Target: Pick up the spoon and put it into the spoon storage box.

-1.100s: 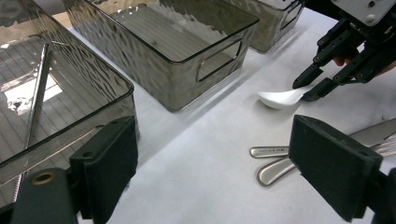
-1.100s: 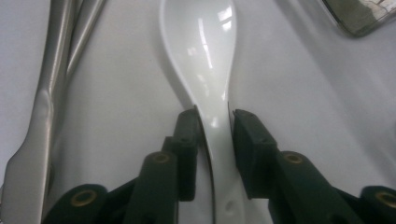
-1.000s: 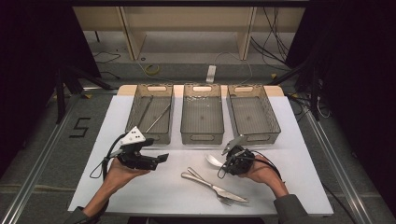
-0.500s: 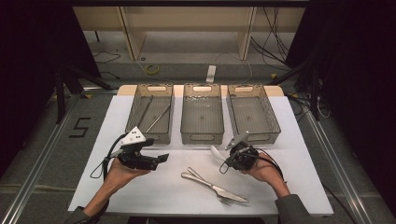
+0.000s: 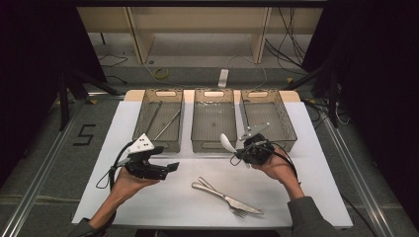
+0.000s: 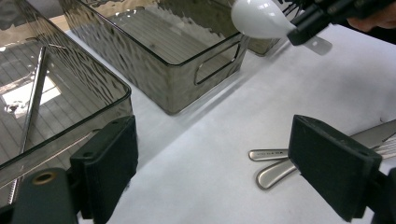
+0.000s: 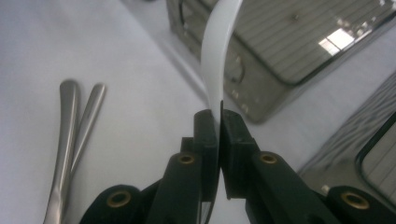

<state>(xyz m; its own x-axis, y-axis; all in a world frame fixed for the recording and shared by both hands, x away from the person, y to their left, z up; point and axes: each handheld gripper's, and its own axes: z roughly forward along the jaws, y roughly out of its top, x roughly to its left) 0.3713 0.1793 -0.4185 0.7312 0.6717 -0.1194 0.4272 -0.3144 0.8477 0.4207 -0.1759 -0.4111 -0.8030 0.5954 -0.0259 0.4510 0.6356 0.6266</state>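
Note:
My right gripper (image 5: 238,156) is shut on the handle of a white plastic spoon (image 5: 227,142) and holds it in the air in front of the middle bin (image 5: 213,145), bowl up and to the left. In the right gripper view the pads (image 7: 207,135) pinch the thin white spoon handle (image 7: 218,56) edge-on. My left gripper (image 5: 171,167) hovers open and empty over the table at the left, in front of the left bin (image 5: 157,144). The left gripper view has its jaws wide apart, with the spoon bowl (image 6: 259,18) up at the top.
A steel knife (image 5: 232,200) and fork (image 5: 217,191) lie crossed on the white table near the front edge. Three grey bins stand in a row; the left one holds two metal sticks (image 5: 168,123). The right bin (image 5: 289,126) stands behind my right hand.
The right gripper has closed on the white spoon and lifted it off the table, up and a little toward the bins. The left gripper has stayed where it was.

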